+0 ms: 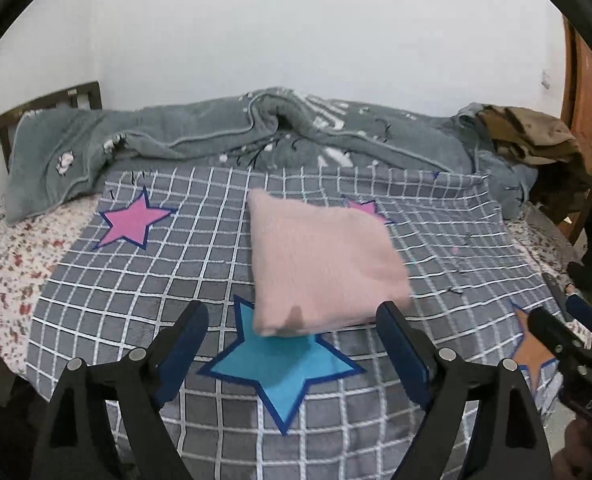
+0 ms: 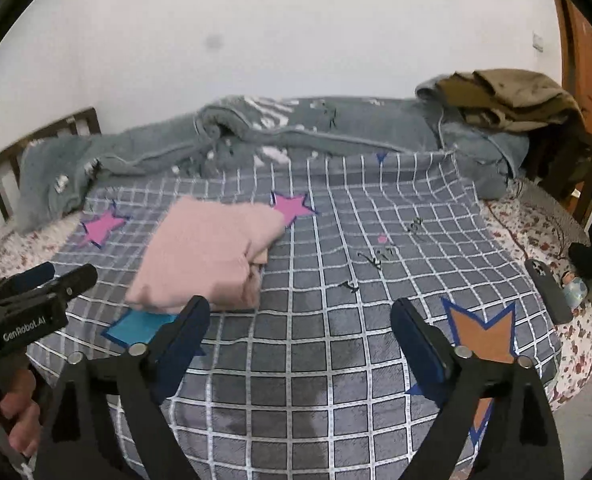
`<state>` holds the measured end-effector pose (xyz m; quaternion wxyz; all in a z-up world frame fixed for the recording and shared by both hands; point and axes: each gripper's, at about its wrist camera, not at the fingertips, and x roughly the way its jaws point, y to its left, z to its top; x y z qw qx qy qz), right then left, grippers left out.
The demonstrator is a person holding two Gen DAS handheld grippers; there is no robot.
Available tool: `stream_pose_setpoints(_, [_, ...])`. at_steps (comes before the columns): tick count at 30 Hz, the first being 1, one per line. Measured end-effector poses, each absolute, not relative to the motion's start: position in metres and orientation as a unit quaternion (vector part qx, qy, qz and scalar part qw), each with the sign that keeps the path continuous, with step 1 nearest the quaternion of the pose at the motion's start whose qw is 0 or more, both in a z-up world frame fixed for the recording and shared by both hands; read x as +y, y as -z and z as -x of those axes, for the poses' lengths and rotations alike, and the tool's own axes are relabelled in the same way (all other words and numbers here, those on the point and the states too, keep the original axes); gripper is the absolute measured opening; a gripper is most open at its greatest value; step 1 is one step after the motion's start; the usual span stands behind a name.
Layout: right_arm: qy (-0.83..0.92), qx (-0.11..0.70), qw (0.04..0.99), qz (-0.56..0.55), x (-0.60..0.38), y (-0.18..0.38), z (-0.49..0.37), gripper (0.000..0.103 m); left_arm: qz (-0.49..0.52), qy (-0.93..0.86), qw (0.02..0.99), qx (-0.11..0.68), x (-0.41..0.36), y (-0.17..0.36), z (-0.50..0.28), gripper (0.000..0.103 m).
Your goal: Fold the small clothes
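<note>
A pink knitted garment (image 1: 319, 264) lies folded into a thick square on the grey checked blanket (image 1: 136, 280) with coloured stars. In the left wrist view my left gripper (image 1: 292, 320) stands open just in front of the garment's near edge, its fingers wide apart and nothing between them. In the right wrist view the same pink garment (image 2: 208, 256) lies to the left. My right gripper (image 2: 299, 316) is open over bare blanket to the right of it, holding nothing. The left gripper (image 2: 64, 276) shows at the left edge there, held by a hand (image 2: 16, 412).
A rumpled grey-green fleece blanket (image 1: 216, 132) lies along the wall. A brown garment heap (image 2: 503, 100) sits at the far right corner. A dark phone (image 2: 547, 292) lies by the bed's right edge on the floral sheet (image 2: 575, 340). A wooden headboard (image 1: 0, 136) stands at the left.
</note>
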<state>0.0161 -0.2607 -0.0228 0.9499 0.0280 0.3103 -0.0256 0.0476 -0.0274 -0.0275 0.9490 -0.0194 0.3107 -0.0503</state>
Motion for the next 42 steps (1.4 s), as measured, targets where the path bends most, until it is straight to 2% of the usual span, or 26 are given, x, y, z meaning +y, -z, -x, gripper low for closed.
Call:
stream_pose_setpoints(12, [0.028,0.292,0.955,-0.036,-0.279,-0.009,0.025,0.094,0.014,0.051,0.957,0.287,-0.049,-0.001,-0.004,0.089])
stream_pose_setpoints(42, [0.030,0.289,0.956,-0.037,-0.286,-0.013,0.038,0.094,0.011,0.048,0.957,0.284,-0.051,-0.005,0.002,0.089])
